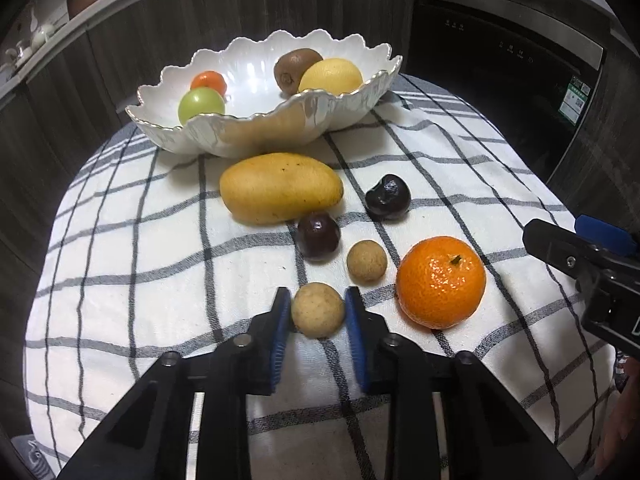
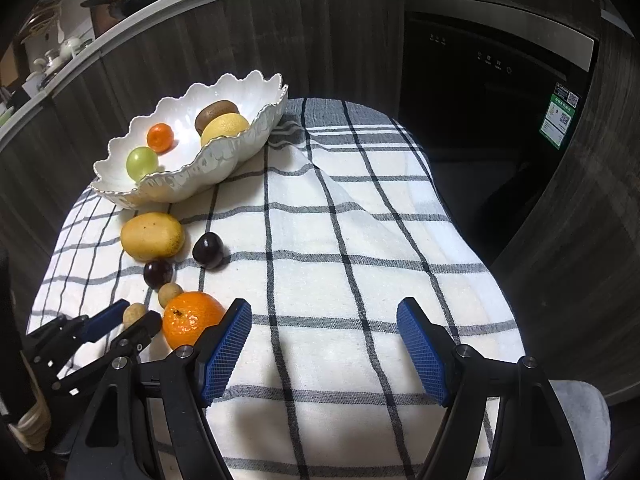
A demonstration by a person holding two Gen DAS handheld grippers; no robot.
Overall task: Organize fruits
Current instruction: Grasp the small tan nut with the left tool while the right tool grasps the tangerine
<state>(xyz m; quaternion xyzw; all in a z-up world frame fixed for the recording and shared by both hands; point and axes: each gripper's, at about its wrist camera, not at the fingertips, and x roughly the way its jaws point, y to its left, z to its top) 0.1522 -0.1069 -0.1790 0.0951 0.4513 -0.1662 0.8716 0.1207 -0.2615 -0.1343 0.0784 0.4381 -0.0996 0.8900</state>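
My left gripper (image 1: 318, 295) is shut on a small tan longan (image 1: 318, 312) that rests on the checked cloth; both blue pads press its sides. A second longan (image 1: 367, 261) lies just beyond it, and a mandarin (image 1: 440, 282) sits to the right. Farther back are two dark plums (image 1: 318, 236) (image 1: 387, 198) and a yellow mango (image 1: 280, 188). The white scalloped bowl (image 1: 248, 132) holds a kiwi (image 1: 296, 68), a lemon (image 1: 330, 76), a small orange (image 1: 209, 81) and a green fruit (image 1: 200, 105). My right gripper (image 2: 324, 308) stands open over bare cloth, right of the mandarin (image 2: 192, 322).
The checked cloth (image 2: 360, 240) covers a small round table whose edges fall away on all sides. Dark wooden cabinets and a black built-in appliance (image 2: 492, 80) stand behind it. A counter with pots and dishes (image 2: 60, 52) runs along the back left.
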